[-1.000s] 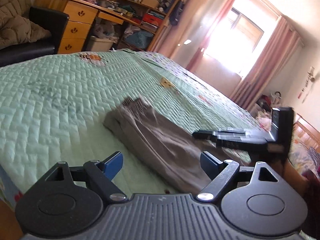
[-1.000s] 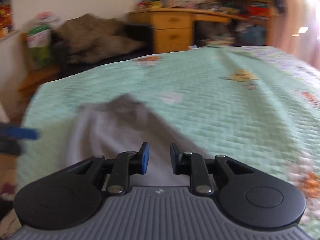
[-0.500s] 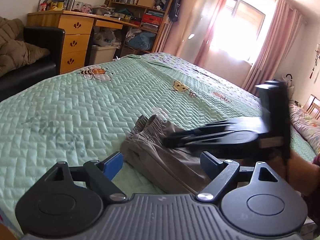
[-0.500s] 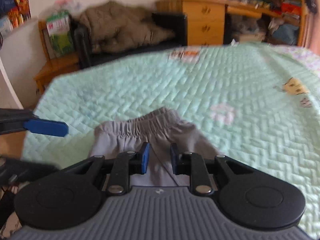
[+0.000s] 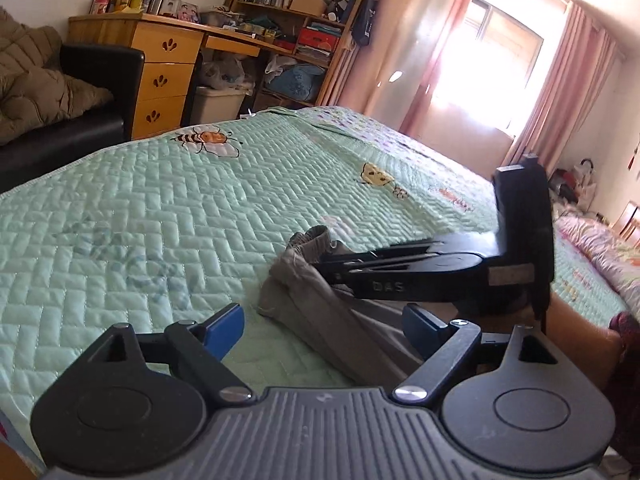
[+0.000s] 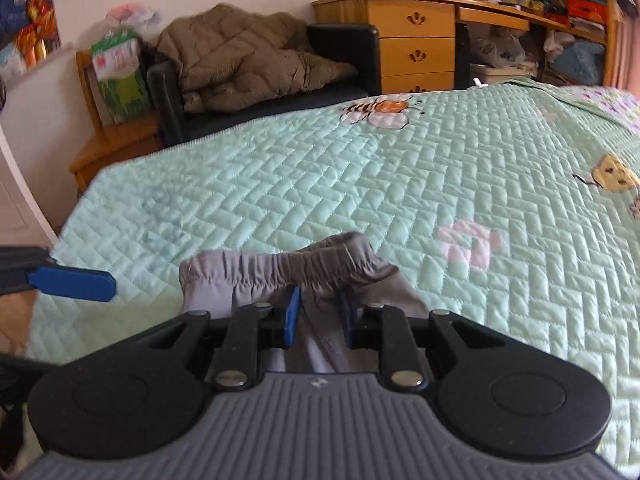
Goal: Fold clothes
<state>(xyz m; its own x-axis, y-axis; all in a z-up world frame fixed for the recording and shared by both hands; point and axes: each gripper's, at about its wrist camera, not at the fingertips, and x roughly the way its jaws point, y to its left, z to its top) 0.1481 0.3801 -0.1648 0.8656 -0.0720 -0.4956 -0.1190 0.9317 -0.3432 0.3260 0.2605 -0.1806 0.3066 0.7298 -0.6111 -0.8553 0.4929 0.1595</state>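
Here, one pair of grey-brown cloth trousers with a stretchy waistband (image 6: 280, 264) lies on the pale green quilted bed cover (image 6: 360, 184), near its front edge.

The right gripper (image 6: 318, 314) hangs low over the trousers just behind the waistband, its blue-tipped jaws a little apart with cloth showing between them, not pinched. The left gripper (image 5: 320, 322) has its jaws wide apart beside the trousers, holding nothing. The trousers look long and narrow, maybe laid leg on leg, so this fits either a half-made fold or a last tidy-up. To do it well, each gripper should take all the layers together and keep the edges lined up. There is one pair of trousers, one bed cover and two grippers.
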